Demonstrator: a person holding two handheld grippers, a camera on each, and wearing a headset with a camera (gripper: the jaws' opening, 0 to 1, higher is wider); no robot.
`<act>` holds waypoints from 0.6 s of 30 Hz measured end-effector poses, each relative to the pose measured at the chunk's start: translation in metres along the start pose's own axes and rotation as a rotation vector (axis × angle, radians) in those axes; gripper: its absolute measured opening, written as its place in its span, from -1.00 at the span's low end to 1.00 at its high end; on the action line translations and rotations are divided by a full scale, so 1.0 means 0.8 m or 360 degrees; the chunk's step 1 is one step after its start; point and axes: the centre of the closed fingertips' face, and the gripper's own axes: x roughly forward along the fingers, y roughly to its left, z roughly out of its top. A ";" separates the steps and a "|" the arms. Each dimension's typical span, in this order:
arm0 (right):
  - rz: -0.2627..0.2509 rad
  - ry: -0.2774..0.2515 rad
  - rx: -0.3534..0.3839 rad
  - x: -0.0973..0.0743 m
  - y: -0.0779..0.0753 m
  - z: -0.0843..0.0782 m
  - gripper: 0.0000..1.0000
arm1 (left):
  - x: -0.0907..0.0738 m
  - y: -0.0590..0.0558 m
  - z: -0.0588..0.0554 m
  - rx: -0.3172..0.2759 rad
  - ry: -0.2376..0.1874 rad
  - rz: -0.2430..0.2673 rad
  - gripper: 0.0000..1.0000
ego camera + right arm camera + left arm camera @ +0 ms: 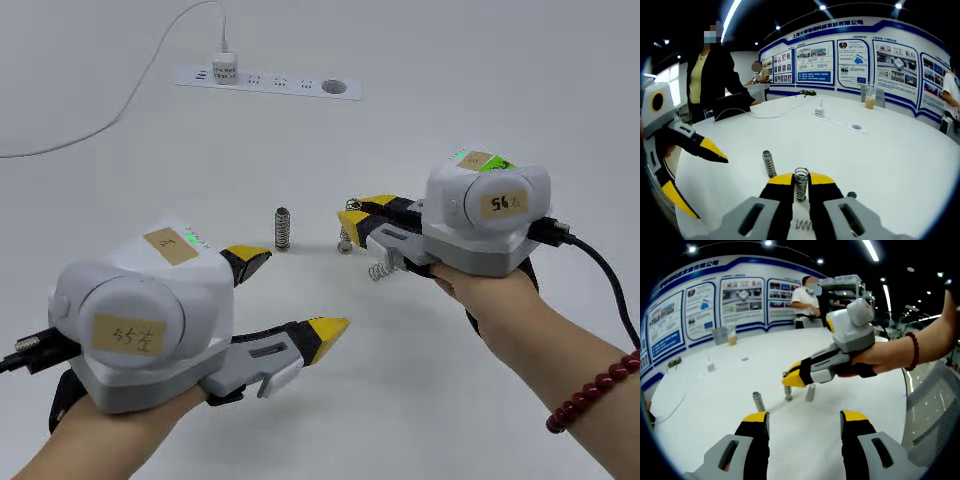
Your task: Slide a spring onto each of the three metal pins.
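Note:
A metal pin wearing a spring (282, 228) (758, 401) (769, 163) stands upright on the white table (420, 380). My right gripper (352, 212) (800, 182) (789, 379) is shut on a second spring (800, 184) (345, 238) (788, 392), held upright just right of that pin. A bare pin (810, 392) (852, 195) stands beside it. A loose spring (380, 268) (801, 225) lies on the table under the right gripper's jaws. My left gripper (290, 290) (805, 420) is open and empty, nearer to me and left of the pins.
A white power strip (270, 82) with a plugged-in charger and cable lies at the table's far side. A cup with a drink (870, 100) stands further back. People stand beyond the table, and a mesh chair (935, 410) is at its edge.

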 end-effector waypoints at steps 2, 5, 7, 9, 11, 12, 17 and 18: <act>0.0002 0.0009 0.0002 0.000 0.001 -0.003 -0.77 | 0.000 0.000 0.000 0.0004 0.0001 0.0002 0.16; -0.0001 0.0027 0.0011 0.002 0.001 -0.008 -0.77 | 0.000 0.000 0.000 0.0001 -0.0001 0.0004 0.15; -0.0004 0.0041 0.0018 0.003 0.002 -0.011 -0.77 | 0.000 0.001 0.000 0.0004 0.0001 0.0008 0.14; -0.0003 0.0057 0.0003 0.004 0.003 -0.014 -0.77 | 0.000 0.002 0.000 0.0004 0.0002 0.0010 0.13; -0.0001 0.0066 0.0002 0.005 0.003 -0.017 -0.77 | -0.001 0.003 -0.001 0.0002 0.0003 0.0015 0.12; -0.0003 0.0073 0.0003 0.005 0.002 -0.018 -0.77 | -0.001 0.003 -0.001 0.0003 0.0002 0.0017 0.12; -0.0003 0.0076 0.0019 0.006 0.002 -0.020 -0.77 | -0.002 0.005 -0.002 0.0009 0.0010 0.0026 0.11; -0.0004 0.0076 0.0019 0.006 0.002 -0.019 -0.77 | -0.002 0.005 -0.002 0.0011 0.0011 0.0027 0.11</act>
